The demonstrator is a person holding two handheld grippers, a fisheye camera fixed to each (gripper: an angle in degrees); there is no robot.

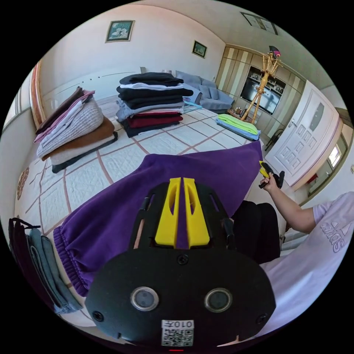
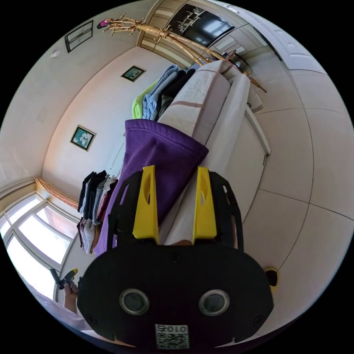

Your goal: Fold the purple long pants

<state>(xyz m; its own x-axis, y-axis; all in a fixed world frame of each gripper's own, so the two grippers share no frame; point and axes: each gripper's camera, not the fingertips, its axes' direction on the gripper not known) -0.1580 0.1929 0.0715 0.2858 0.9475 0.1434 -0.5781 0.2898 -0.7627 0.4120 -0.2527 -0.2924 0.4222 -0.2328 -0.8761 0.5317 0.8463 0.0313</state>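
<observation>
Quilted bed (image 1: 162, 142) carries purple pants (image 1: 177, 184) at its near edge; left gripper (image 1: 181, 210) pinches them, right gripper (image 2: 175, 201) gapes. Judgement: align hems before creasing.

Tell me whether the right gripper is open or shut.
Open. In the right gripper view the right gripper has a wide gap between its yellow fingers, with the purple pants edge beyond them, not clamped.
</observation>
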